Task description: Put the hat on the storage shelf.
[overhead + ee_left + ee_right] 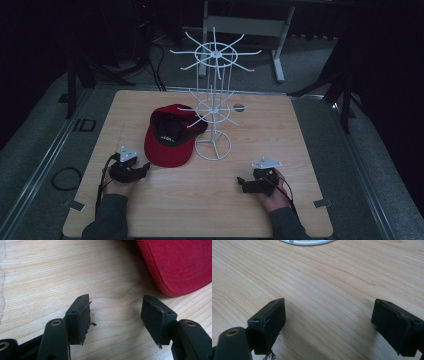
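Left gripper (145, 165), jaws spread and empty, sits just left of the red cap (170, 136), nearer it. The cap lies touching the white wire rack (214, 111). Right gripper (240, 182), likewise spread and empty, rests well right of the cap.

Left claw (146, 165) and right claw (240, 182) rest low (jaws apart)

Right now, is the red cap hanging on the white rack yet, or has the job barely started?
Barely started. Nothing looks done: the red cap lies on the table, leaning against the white rack, whose hooks are all bare. In hand: the left tool is open beside the cap's brim, gripping nothing; the right tool is open over bare wood. Probably left: grab the cap, lift it, hang it on a hook.
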